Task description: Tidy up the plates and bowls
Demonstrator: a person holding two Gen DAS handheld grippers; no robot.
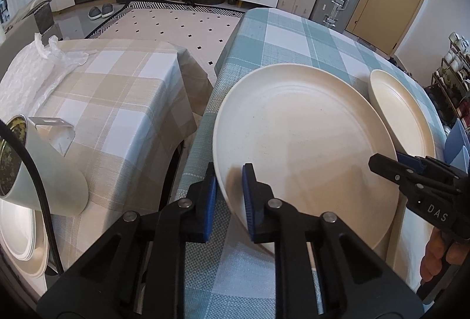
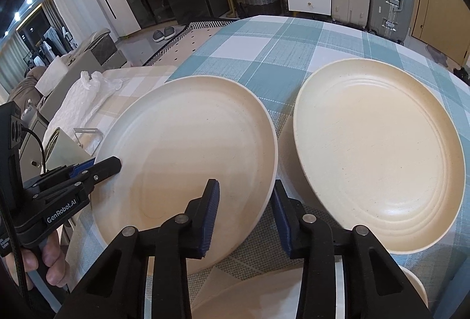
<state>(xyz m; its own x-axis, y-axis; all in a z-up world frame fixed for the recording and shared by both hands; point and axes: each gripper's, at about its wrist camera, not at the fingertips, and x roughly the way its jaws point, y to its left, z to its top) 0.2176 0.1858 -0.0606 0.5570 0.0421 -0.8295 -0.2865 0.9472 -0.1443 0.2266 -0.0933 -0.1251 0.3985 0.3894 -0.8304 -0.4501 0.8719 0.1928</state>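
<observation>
The large plate [image 1: 305, 148] sits gripped at opposite rims — left gripper [image 1: 229, 198] jaws clamped, right gripper [image 2: 245, 216] jaws straddling its edge.

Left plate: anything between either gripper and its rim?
No. The left gripper is clamped on the left plate rim; the right gripper straddles the opposite rim. The second plate sits clear beside it.
</observation>
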